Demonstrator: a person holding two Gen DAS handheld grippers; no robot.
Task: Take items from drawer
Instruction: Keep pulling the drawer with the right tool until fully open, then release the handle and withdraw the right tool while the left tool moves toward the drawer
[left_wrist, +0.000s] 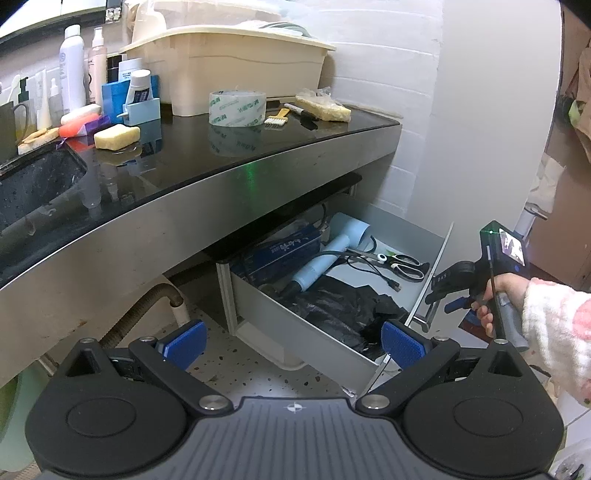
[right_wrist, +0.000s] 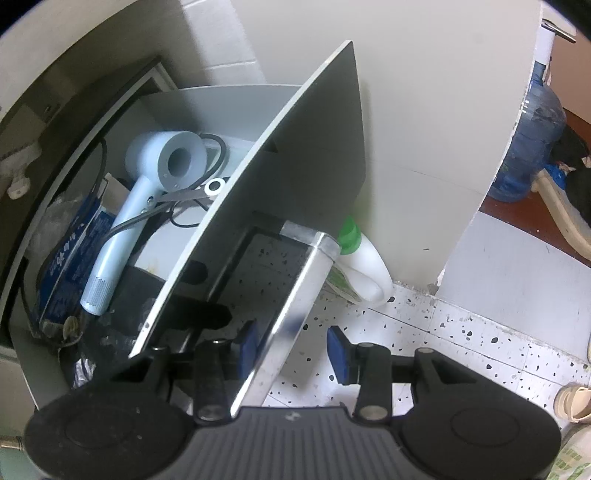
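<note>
Straddling the drawer handle (right_wrist: 291, 295), your right tool (right_wrist: 291, 350) stands narrowly parted, pads not pressing; release it. Left tool (left_wrist: 295, 343) wide, empty. Hair dryer (right_wrist: 147, 184) lies ahead-left inside drawer (right_wrist: 258, 166).

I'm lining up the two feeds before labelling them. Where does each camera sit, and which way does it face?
Left wrist: on the left gripper, angled down at the open grey drawer below the black counter; a hand with the right gripper shows.
Right wrist: on the right gripper, looking steeply down along the chrome drawer handle.
Shared: pale blue hair dryer.
</note>
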